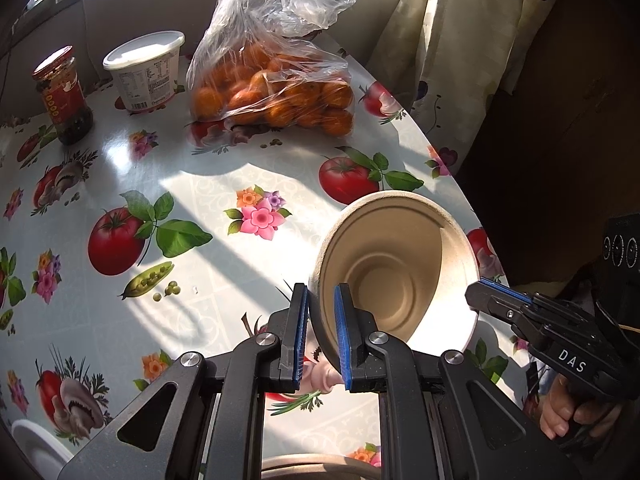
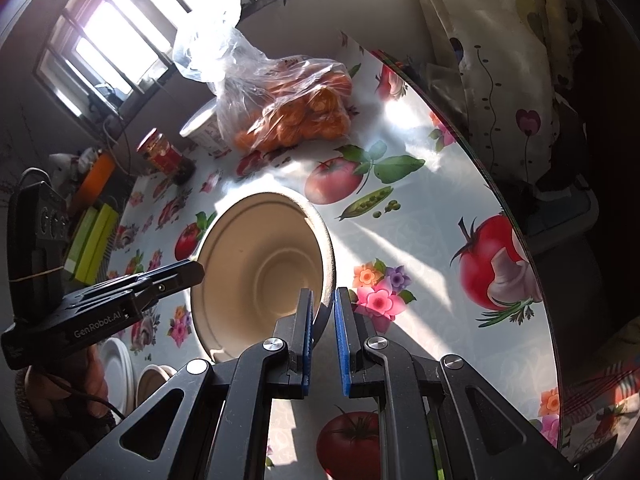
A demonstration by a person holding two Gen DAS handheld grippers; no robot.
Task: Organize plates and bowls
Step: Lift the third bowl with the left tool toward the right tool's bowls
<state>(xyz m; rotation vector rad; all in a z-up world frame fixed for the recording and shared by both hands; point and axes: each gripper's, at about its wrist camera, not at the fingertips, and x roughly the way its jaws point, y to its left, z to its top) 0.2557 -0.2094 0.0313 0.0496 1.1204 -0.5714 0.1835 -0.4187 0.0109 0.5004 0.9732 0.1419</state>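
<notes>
- one bowl (image 1: 394, 268), tilted, rim pinched by both left gripper (image 1: 321, 336) and right gripper (image 2: 323, 334)
- only right view: white plates (image 2: 116, 368), window (image 2: 116, 36)
- one jar (image 1: 64, 94), one tub (image 1: 146, 70)

Barred window (image 2: 108, 40) glowing, sunlit fruit-print tablecloth (image 1: 224, 184), patterned curtain (image 1: 452, 32), dim wall (image 2: 24, 128)

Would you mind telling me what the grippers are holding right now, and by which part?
Both hold the beige bowl by its rim: the left gripper straddles the rim on one side, the right gripper on the opposite side.
</notes>
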